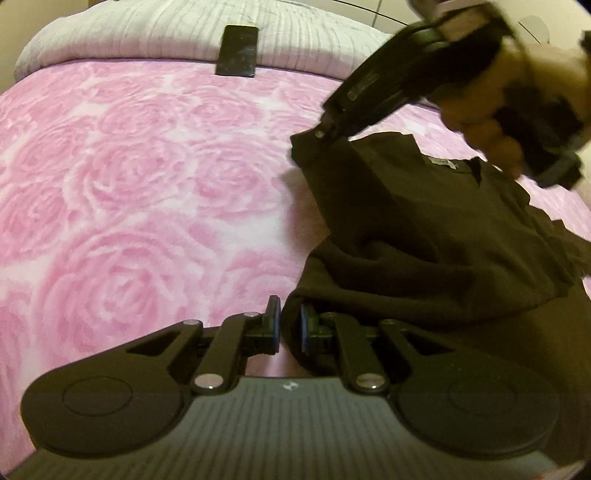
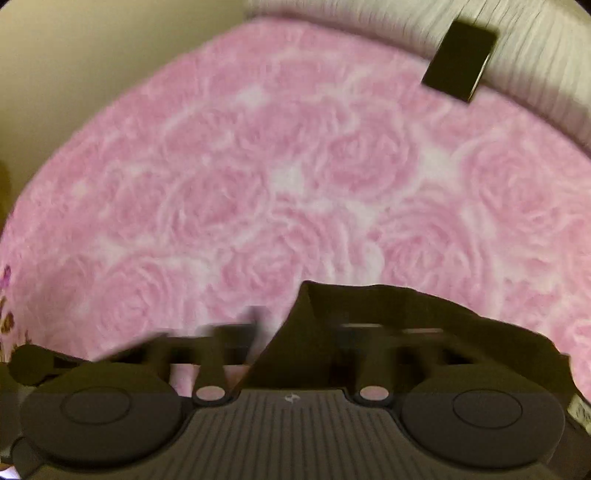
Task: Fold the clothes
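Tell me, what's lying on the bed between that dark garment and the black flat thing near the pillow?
Nothing: bare pink rose blanket separates the dark garment from the black flat object, clearest in the left wrist view.

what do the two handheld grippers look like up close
Both are black. The left gripper has a ribbed grey-black body, two round side discs, silver pivot pins, linkage arms and blue-edged pads. The right gripper looks the same in its own blurred view; a bare hand holds it.

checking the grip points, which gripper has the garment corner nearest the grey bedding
The right gripper: it pinches the dark garment at the far corner, toward the grey bedding. The left gripper holds the near edge.
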`<state>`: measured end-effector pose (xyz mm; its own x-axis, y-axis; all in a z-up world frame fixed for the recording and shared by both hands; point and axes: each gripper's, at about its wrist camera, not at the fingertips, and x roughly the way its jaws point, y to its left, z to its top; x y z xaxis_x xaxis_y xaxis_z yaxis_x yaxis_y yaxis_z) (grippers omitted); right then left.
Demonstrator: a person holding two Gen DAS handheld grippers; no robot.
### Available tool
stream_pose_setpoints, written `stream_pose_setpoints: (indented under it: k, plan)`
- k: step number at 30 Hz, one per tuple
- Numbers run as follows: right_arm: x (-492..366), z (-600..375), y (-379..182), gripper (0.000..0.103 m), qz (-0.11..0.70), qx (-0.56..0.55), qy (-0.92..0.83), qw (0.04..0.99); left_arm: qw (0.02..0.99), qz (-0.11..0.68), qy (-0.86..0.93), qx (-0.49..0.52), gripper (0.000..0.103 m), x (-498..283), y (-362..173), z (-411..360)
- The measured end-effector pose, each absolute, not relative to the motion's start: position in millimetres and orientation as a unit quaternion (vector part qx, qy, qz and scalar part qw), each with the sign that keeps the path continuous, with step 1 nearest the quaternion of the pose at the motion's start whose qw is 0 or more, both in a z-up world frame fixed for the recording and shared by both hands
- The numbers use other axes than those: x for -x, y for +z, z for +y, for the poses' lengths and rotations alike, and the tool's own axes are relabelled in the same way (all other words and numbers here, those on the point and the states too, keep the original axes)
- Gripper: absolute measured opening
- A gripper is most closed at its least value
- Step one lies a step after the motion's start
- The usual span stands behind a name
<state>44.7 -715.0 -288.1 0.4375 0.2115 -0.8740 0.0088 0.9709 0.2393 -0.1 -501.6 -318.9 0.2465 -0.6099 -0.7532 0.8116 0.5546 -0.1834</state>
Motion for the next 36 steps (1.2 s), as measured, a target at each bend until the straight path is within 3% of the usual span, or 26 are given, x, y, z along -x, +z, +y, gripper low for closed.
stream_pose_setpoints:
  k: [6, 8, 10, 15, 23, 30, 36]
  plan:
    - [-46.9, -730.8, -286.2, 0.004, 0.464, -0.13, -0.031, 0.876, 0.784, 0.424, -0.441, -0.109, 0.009, -0.2, -321.1, -499.7]
    - [-42.2, -734.6, -281.7, 0.016, 0.442, -0.125, -0.047, 0.887, 0.781, 0.425, -0.443, -0.111, 0.009, -0.9, -320.7, -499.5]
    - [-33.2, -746.7, -275.4, 0.051, 0.425, -0.151, -0.064, 0.89, 0.779, 0.427, -0.446, -0.112, 0.009, -1.6, -320.3, -499.6]
    - [6.5, -760.1, -257.6, 0.05, 0.404, -0.191, -0.101, 0.889, 0.773, 0.432, -0.454, -0.1, 0.01, -6.1, -306.8, -487.6]
    - [109.9, -725.1, -287.1, 0.05, 0.466, -0.187, -0.128, 0.855, 0.763, 0.37, -0.516, -0.121, 0.01, -23.7, -269.7, -521.6]
    - [175.1, -715.3, -307.8, 0.05, 0.474, -0.221, -0.164, 0.836, 0.722, 0.359, -0.567, -0.169, 0.015, -54.4, -297.9, -610.8]
    - [240.0, -748.4, -313.1, 0.051, 0.469, -0.281, -0.258, 0.797, 0.732, 0.362, -0.526, -0.237, 0.015, -90.2, -316.9, -626.3]
